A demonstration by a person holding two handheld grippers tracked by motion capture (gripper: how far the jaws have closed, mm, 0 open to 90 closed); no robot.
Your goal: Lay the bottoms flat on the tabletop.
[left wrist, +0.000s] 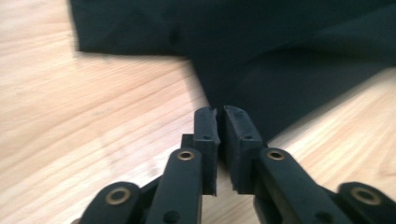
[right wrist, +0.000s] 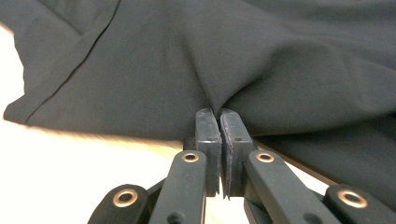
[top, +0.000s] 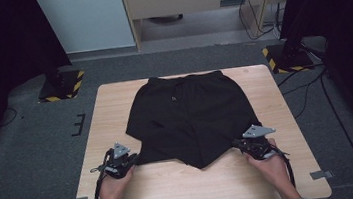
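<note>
1. Black shorts (top: 189, 115) lie flat on the table (top: 115, 106), waistband at the far edge, leg hems toward the person.
2. Left hand-held gripper (top: 133, 159) sits at the near left hem corner, low on the table, held by the left hand (top: 112, 183).
3. In the left gripper view, the left hand-held gripper (left wrist: 219, 116) has its jaws closed to a thin slit; the tips meet the shorts (left wrist: 280, 56) at the hem edge. Fabric between the pads isn't clearly visible, so I can't tell if it has a real grip.
4. Right hand-held gripper (top: 237, 144) sits at the near right hem corner, held by the right hand (top: 272, 161).
5. In the right gripper view, the right hand-held gripper (right wrist: 219, 114) is clamped on the shorts (right wrist: 140, 60): fabric puckers into a fold right at the tips.
6. Both hand-held grippers point inward toward the shorts, well apart from each other.
7. Bare table (left wrist: 70, 116) shows beside the left jaws.
</note>
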